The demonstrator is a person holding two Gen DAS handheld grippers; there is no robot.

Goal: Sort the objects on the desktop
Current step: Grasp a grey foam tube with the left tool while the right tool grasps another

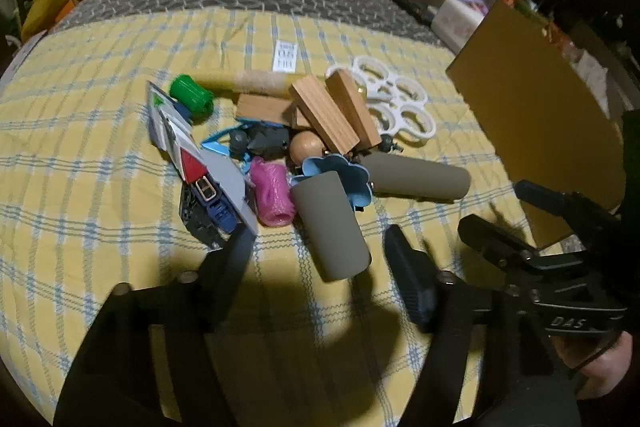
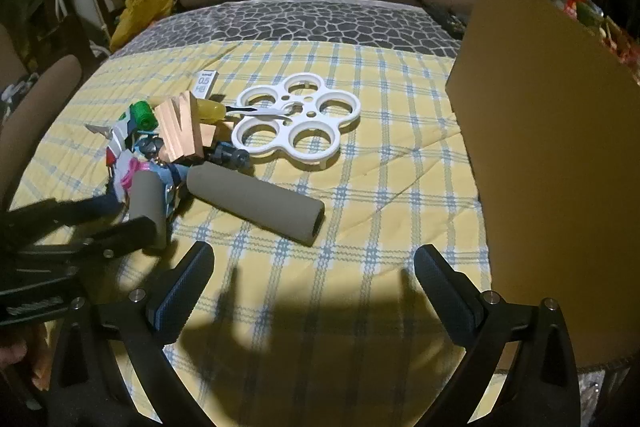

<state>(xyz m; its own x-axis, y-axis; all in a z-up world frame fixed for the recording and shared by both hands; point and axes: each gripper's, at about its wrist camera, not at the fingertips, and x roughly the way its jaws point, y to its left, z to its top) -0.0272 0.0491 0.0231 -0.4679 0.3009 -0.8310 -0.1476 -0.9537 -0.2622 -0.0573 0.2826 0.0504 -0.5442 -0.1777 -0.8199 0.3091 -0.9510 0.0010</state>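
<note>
Left wrist view: smooth grey cylinder [image 1: 330, 227], ribbed wooden blocks [image 1: 324, 115].

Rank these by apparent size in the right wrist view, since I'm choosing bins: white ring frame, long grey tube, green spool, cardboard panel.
1. cardboard panel, though nearest the camera
2. white ring frame
3. long grey tube, close to the frame
4. green spool

Dim room, hard shadows on cloth [image 2: 360, 187], fisheye-bent dark edges
</note>
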